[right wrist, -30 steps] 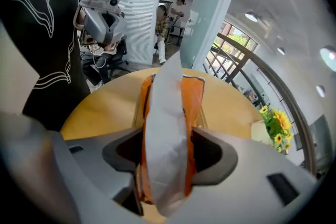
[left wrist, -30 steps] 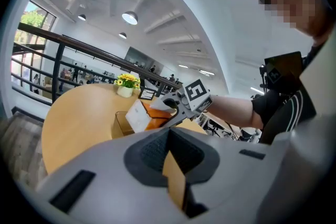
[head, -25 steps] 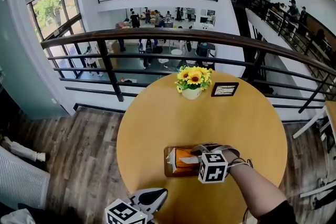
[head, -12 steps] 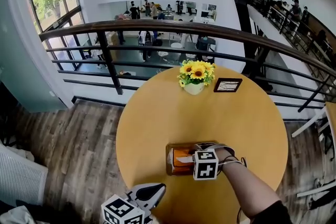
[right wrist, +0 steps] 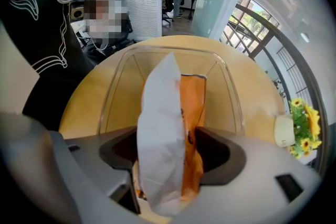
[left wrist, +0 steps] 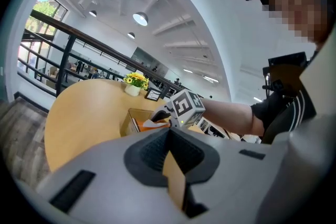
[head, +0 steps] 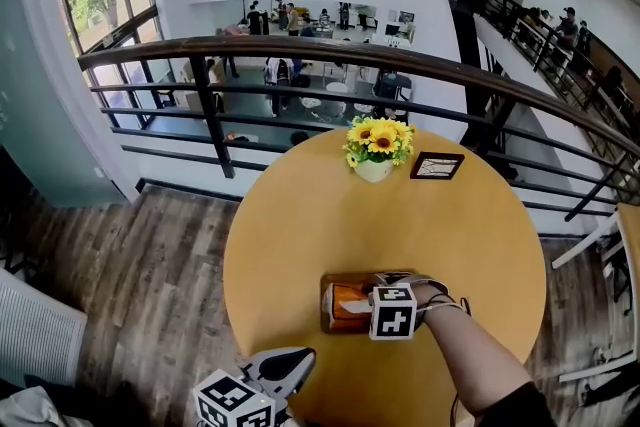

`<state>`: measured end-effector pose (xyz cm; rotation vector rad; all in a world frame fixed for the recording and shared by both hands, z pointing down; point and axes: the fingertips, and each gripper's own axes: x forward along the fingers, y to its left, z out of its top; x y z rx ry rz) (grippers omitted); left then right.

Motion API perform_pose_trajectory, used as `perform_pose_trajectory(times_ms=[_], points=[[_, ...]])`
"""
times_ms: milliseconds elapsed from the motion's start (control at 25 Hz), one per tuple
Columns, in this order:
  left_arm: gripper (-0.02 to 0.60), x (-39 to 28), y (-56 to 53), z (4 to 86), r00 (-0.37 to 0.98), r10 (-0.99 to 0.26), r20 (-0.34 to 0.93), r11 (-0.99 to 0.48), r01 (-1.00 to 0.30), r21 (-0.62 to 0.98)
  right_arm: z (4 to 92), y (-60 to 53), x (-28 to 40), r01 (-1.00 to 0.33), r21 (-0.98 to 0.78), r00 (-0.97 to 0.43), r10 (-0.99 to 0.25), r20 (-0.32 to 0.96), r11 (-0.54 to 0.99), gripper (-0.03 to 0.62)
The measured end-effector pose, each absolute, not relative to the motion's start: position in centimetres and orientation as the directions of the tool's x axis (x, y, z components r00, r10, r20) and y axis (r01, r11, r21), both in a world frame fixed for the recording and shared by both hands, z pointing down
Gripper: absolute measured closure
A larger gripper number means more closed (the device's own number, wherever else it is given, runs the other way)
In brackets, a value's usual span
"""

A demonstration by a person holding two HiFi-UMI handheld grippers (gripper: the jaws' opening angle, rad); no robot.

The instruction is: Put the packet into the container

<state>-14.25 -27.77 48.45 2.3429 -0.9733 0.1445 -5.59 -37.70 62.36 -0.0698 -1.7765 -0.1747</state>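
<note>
At the near half of the round wooden table (head: pixel 300 235), a clear rectangular container (head: pixel 328 307) sits flat, well apart from the sunflower pot (head: pixel 375 150) and the small picture frame (head: pixel 436 166) at the far edge. Packet (head: pixel 352 300), orange with a white face, is inside the container; in the right gripper view it stands on edge between the long walls, and its top reaches above the rim. Right gripper (right wrist: pixel 167 162) comes in from the right side of the container, with its marker cube (head: pixel 393 312) above the container's right end and the person's forearm (head: pixel 470 365) behind it. Its jaws are opening; the packet is between them, the dark pads close on either side of its lower part, and I cannot tell whether either pad touches the film. Left gripper (left wrist: pixel 169 136) is low at the near edge of the table, clear of the container, with its own marker cube (head: pixel 232 405) at the bottom of the head view. Its jaws are closed tip to tip with nothing between them. Beyond the table a dark railing (head: pixel 300 50) runs across, with a lower floor visible past it.
</note>
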Motion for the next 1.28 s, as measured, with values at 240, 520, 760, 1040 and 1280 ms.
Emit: perform_pose_trajectory(times_ms=[240,520,760,1040,1280], points=[[0.577,-14.9,-28.0,48.3,0.705,-0.639,0.308,-0.537,-0.695,0.477,61.3,-38.1,-5.8,0.135,0.075,-0.228,-0.043,0.973,0.988,0.226],[0.577,-15.3,-28.6,47.9,0.679,-0.663,0.316,-0.529,-0.723,0.443,57.8,-39.0,-5.6,0.052,0.148,-0.323,-0.123,0.938,0.988,0.221],[0.577,-13.9,-28.8,46.5,0.681,-0.669,0.298,-0.552,-0.724,0.414,51.9,-37.6,-5.6,-0.164,0.093,-0.623,-0.176,0.762,0.982,0.225],[0.577,-11.5,-27.3,43.8,0.684,-0.677,0.272,-0.588,-0.725,0.359,44.8,-32.6,-4.1,-0.296,0.149,-0.788,-0.330,0.519,0.943,0.467],[0.577,-8.8,-24.0,41.2,0.686,-0.691,0.229,-0.614,-0.723,0.316,39.2,-25.9,-1.2,-0.335,0.115,-0.883,-0.354,0.307,0.935,0.588]])
